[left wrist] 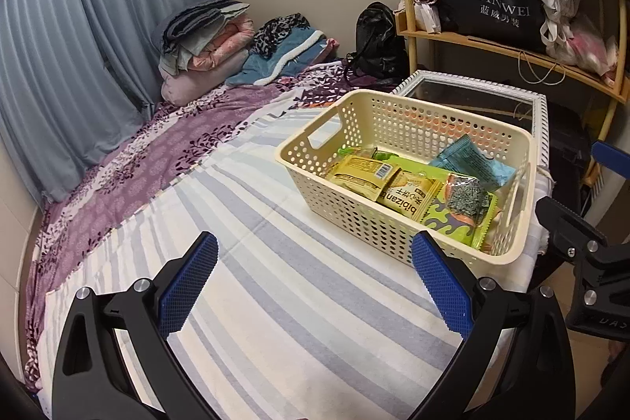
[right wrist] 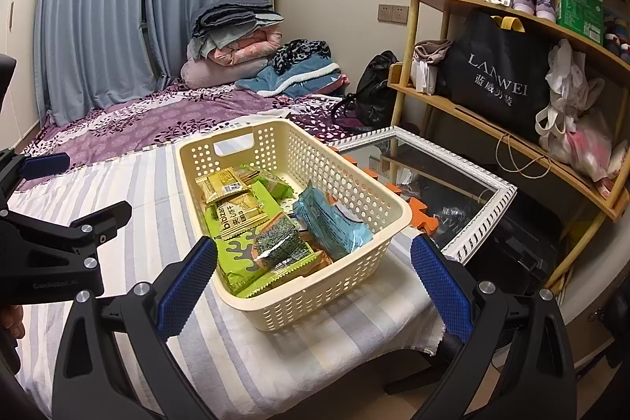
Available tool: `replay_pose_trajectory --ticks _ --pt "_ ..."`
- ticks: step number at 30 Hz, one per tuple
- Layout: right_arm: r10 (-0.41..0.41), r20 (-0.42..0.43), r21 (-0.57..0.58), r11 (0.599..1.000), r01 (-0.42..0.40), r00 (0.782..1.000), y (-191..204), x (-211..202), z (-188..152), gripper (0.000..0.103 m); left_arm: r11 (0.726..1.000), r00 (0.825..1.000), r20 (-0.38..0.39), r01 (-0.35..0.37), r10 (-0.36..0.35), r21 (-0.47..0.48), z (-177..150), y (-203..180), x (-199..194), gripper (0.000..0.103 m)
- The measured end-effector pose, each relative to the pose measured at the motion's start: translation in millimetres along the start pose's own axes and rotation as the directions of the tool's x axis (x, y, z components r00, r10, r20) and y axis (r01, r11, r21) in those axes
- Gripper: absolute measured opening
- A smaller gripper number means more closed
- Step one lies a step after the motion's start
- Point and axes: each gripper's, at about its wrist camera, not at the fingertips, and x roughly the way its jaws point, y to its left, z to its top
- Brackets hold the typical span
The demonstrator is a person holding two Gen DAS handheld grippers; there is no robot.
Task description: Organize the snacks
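Note:
A cream perforated basket (left wrist: 354, 121) (right wrist: 275, 140) stands on the striped cloth near its right edge. Inside lie several snack packs: yellow biscuit packs (left wrist: 409, 197) (right wrist: 226, 184), a green seaweed pack (left wrist: 458, 211) (right wrist: 244, 250) and a blue pack (left wrist: 472, 160) (right wrist: 330, 219). My left gripper (left wrist: 315, 282) is open and empty, low over the cloth, left of and in front of the basket. My right gripper (right wrist: 315, 282) is open and empty, just in front of the basket's near end. Each gripper shows at the edge of the other's view (left wrist: 582, 254) (right wrist: 59, 239).
The striped cloth (left wrist: 275, 302) (right wrist: 138, 191) covers a bed with a purple floral sheet (left wrist: 157, 160). Folded bedding (left wrist: 212, 42) lies at the far end. A white-framed glass table (right wrist: 472, 207) and a wooden shelf with a black bag (right wrist: 496, 73) stand right.

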Motion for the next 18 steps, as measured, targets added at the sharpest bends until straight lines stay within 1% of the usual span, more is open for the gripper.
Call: replay_pose_trajectory --ticks 2,5,8,12,16,18 --pt "0.000 -0.003 -0.001 1.000 0.000 1.000 0 1 -1 0.098 0.999 1.000 -0.004 0.027 -0.027 -0.021 0 1 0 0.100" --pt "-0.001 -0.007 -0.002 1.000 0.001 1.000 0 2 -2 0.098 0.998 0.999 0.012 0.042 -0.042 -0.038 -2 3 -1 0.100" --pt "0.000 -0.007 -0.002 1.000 0.000 1.000 1 1 -2 0.098 0.999 0.999 0.035 0.022 -0.022 -0.024 -3 3 -6 0.100" --pt "0.007 -0.008 -0.012 1.000 -0.007 1.000 6 1 -2 0.098 1.000 1.000 0.026 0.018 -0.018 -0.006 -3 3 -7 0.100" --pt "0.038 -0.020 -0.027 0.999 -0.039 0.999 20 3 -3 0.098 0.999 1.000 0.016 -0.017 0.017 -0.033 -9 14 -9 0.100" --pt "0.074 -0.039 -0.030 0.997 -0.075 0.997 33 6 -5 0.098 0.997 0.999 -0.004 -0.043 0.043 -0.060 -19 27 -10 0.100"
